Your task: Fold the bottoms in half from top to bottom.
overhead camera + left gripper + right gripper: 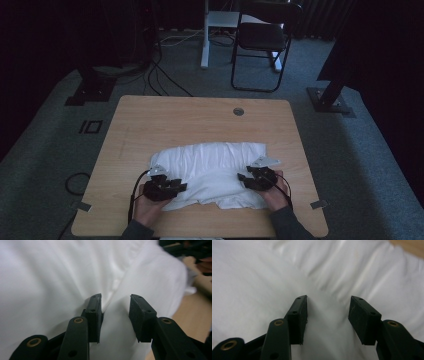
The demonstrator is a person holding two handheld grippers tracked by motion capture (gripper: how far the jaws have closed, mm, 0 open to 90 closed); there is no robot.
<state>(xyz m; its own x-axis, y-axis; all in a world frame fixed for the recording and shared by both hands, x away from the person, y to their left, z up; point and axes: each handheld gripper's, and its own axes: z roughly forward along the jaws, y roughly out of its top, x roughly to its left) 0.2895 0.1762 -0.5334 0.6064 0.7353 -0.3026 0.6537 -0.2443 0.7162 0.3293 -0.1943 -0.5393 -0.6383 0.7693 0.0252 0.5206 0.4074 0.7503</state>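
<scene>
A crumpled white cloth (215,170) lies on the near half of the wooden table (200,115). My left gripper (180,188) rests at the cloth's near left edge, held by a hand. In the left gripper view its jaws (115,306) stand apart just above a fold of the cloth (62,277), with nothing pinched. My right gripper (243,178) sits on the cloth's right side. In the right gripper view its jaws (328,307) are also open over rumpled white fabric (332,270), pads not pressing on it.
The table has a round cable hole (238,111) near its far edge. Beyond it stand a black chair (260,40) and a white desk leg (204,35). Cables (160,80) run over the grey carpet. The other gripper (190,250) appears blurred at the left gripper view's top right.
</scene>
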